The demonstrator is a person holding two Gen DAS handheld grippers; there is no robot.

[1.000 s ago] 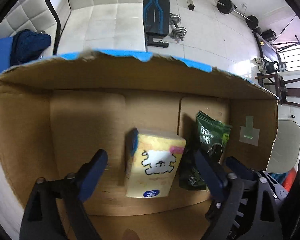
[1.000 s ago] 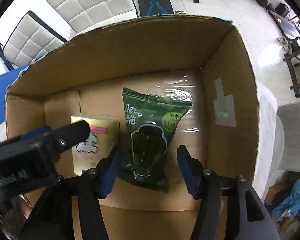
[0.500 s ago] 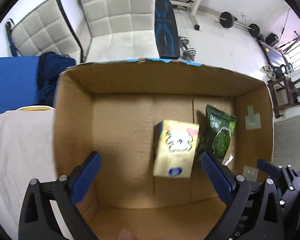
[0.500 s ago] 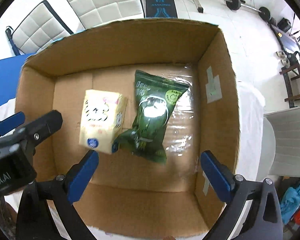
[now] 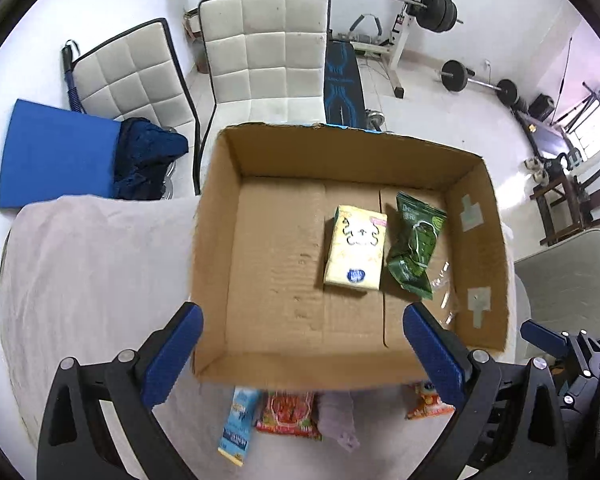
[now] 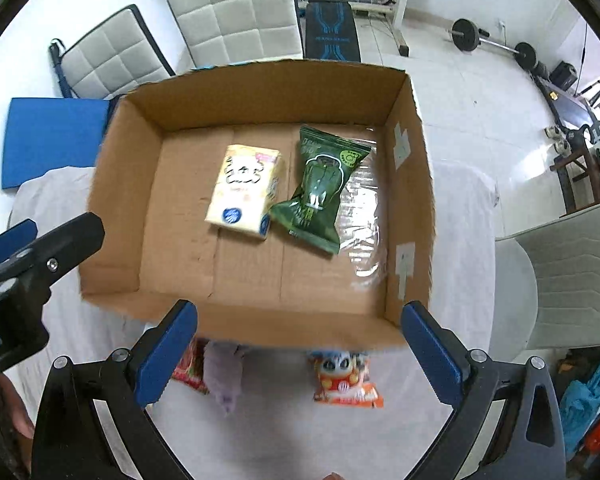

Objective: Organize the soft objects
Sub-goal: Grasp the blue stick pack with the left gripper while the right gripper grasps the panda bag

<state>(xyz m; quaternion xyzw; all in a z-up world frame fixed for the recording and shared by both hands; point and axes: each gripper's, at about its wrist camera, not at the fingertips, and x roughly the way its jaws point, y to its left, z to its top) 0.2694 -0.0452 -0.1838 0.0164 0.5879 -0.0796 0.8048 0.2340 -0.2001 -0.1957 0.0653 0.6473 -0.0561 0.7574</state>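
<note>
An open cardboard box [image 5: 216, 240] [image 6: 120, 208] stands on the white-covered table. Inside lie a yellow tissue pack [image 5: 356, 248] [image 6: 246, 190] and a green snack bag [image 5: 416, 248] [image 6: 322, 188], side by side and touching. My left gripper [image 5: 304, 356] is open and empty, raised above the box's near wall. My right gripper [image 6: 296, 356] is open and empty, also above the near wall. In front of the box lie a blue-white sachet [image 5: 238, 420], a red packet [image 5: 290, 414] [image 6: 188, 366], a pale purple soft item [image 5: 338, 416] [image 6: 224, 372] and an orange packet [image 5: 428, 402] [image 6: 346, 378].
Two white padded chairs [image 5: 260, 48] [image 6: 236, 12] stand behind the table. A blue mat [image 5: 56, 156] with dark cloth lies at left. A weight bench and barbells [image 5: 420, 4] are behind. A grey chair [image 6: 572, 276] is at right. The left gripper's body [image 6: 24, 264] shows at left.
Both grippers have opened wide and pulled back and up out of the box. The tissue pack and green bag stay on the box floor. The packets in front of the box have come into view.
</note>
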